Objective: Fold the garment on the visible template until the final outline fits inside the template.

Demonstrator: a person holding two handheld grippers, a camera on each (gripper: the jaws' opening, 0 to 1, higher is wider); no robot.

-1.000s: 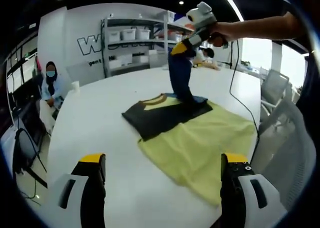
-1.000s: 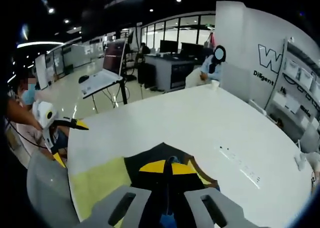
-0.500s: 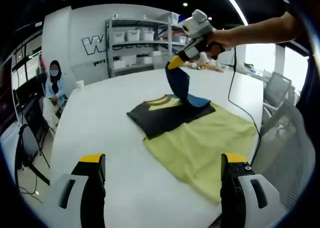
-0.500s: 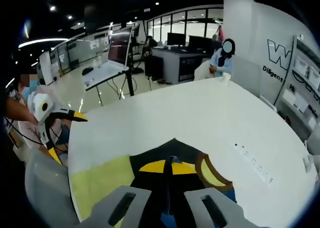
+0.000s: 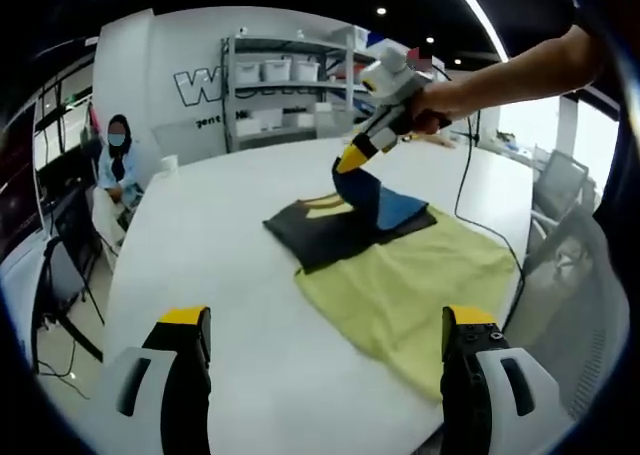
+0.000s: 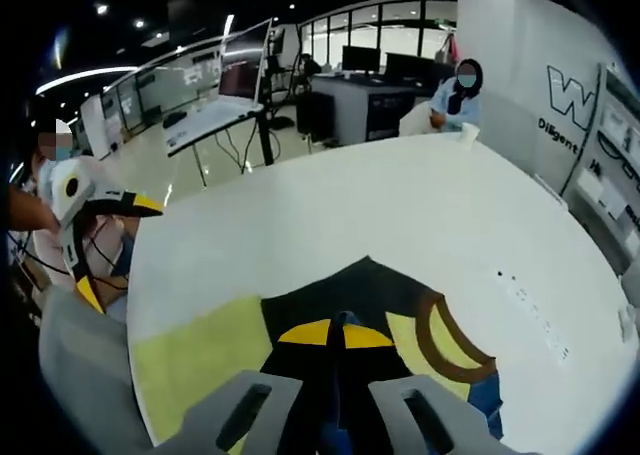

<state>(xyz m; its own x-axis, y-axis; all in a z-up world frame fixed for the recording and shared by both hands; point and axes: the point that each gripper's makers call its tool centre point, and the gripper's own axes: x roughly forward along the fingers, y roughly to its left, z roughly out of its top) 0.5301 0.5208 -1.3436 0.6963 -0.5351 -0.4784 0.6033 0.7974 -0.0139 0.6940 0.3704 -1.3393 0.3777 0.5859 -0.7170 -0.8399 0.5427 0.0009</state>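
Observation:
A garment (image 5: 335,232) in black, yellow and blue lies on the white table (image 5: 200,245), partly over a pale yellow template (image 5: 420,285). My right gripper (image 5: 354,161), held by a hand, is shut on a blue flap (image 5: 372,193) of the garment and lifts it above the black part. In the right gripper view its jaws (image 6: 337,332) pinch the dark fabric, with the brown collar (image 6: 455,340) to the right and the template (image 6: 190,360) to the left. My left gripper (image 5: 326,317) hangs open over the near table edge, away from the garment; it also appears open (image 6: 113,249) at the left.
Shelves with white bins (image 5: 290,85) stand behind the table. A seated person (image 5: 115,160) and a cup (image 5: 170,162) are at the far left. A cable (image 5: 466,175) trails over the table's right side near grey chairs (image 5: 560,180). A laptop on a stand (image 6: 215,120) is beyond the table.
My right gripper has come down and toward the garment's black part, carrying the blue flap lower and folding it over. The left gripper stays open.

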